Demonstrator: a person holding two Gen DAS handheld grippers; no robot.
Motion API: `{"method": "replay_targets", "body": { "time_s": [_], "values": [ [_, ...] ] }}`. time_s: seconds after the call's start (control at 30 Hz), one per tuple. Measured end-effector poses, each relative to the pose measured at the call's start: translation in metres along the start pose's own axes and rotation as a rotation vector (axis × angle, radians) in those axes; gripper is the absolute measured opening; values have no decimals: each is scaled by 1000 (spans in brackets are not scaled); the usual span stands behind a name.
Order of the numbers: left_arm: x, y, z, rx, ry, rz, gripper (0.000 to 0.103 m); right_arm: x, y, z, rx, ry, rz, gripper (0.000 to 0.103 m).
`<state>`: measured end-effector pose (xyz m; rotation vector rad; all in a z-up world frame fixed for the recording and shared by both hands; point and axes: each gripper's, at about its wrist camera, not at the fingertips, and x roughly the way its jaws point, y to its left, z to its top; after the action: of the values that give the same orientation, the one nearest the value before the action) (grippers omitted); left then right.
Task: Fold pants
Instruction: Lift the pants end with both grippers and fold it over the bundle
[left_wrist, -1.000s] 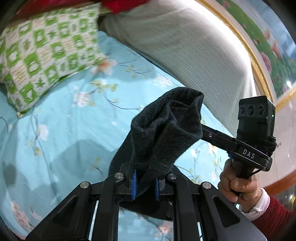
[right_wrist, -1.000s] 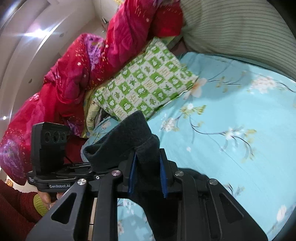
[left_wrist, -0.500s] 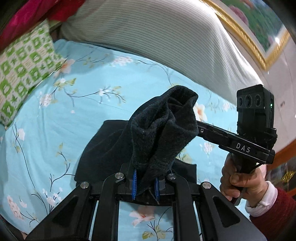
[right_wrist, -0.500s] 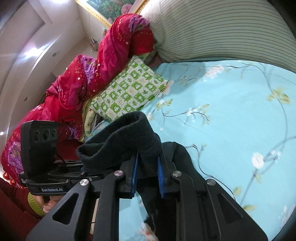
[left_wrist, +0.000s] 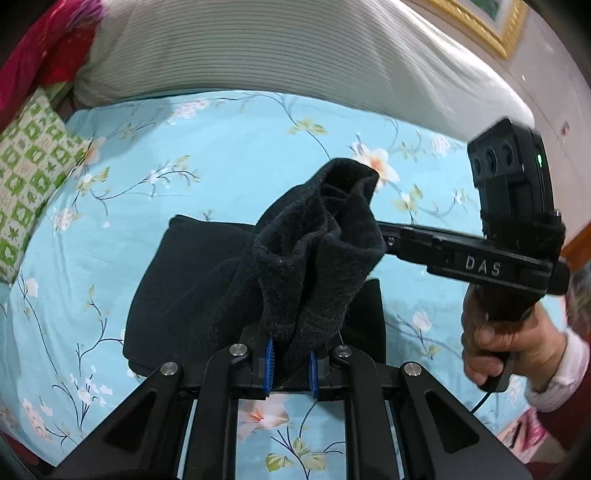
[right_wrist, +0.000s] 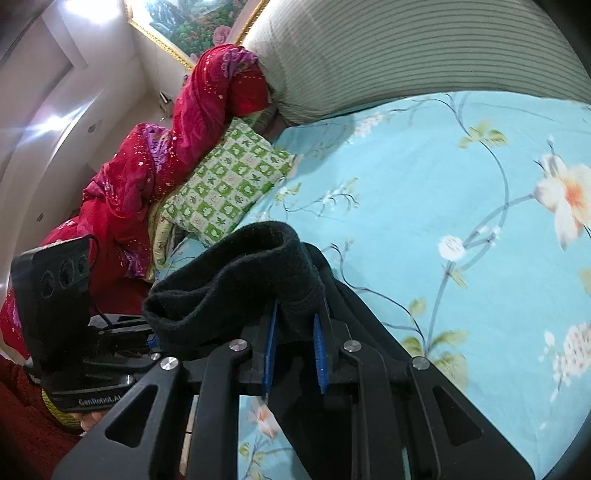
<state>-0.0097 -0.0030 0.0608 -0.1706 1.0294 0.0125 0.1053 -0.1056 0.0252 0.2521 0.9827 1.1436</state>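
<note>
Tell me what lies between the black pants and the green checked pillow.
Only bare floral bedsheet separates the black pants from the green checked pillow, seen in the left wrist view.

Two close wrist views, sharing bedsheet and pants.

Black fleecy pants lay partly folded on the blue floral bedsheet, away from its pillow-side edge. One bunched end stood raised above the flat part, possibly the waistband; view unclear.
</note>
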Motion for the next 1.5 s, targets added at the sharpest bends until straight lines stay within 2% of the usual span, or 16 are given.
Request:
{"method": "replay_targets", "body": {
  "time_s": [0.37,0.57,0.77,0.87,0.9,0.97,1.03,1.27,1.43,1.5],
  "values": [
    [35,-31,-25,93,47,52,14,-6,-32,-39,52,56,-71,19],
    [50,-34,-32,93,75,63,16,-16,-47,-55,117,69,-117,19],
    [48,-41,-38,102,69,34,22,-30,-47,-69,165,52,-113,19],
    [45,-44,-42,107,77,8,31,-36,-42,-73,175,43,-125,19],
    [44,-45,-44,110,77,0,39,-38,-42,-73,181,41,-133,21],
    [41,-48,-48,110,82,-28,47,-43,-42,-74,200,31,-156,31],
    [38,-50,-52,111,85,-31,48,-50,-42,-76,220,8,-183,55],
    [24,-41,-56,71,70,-37,56,-64,-37,-79,271,-45,-201,66],
    [12,-21,-47,38,52,-55,59,-60,-31,-81,304,-52,-229,71],
    [8,-8,-41,27,42,-64,64,-58,-28,-80,319,-59,-234,73]
  ]
}}
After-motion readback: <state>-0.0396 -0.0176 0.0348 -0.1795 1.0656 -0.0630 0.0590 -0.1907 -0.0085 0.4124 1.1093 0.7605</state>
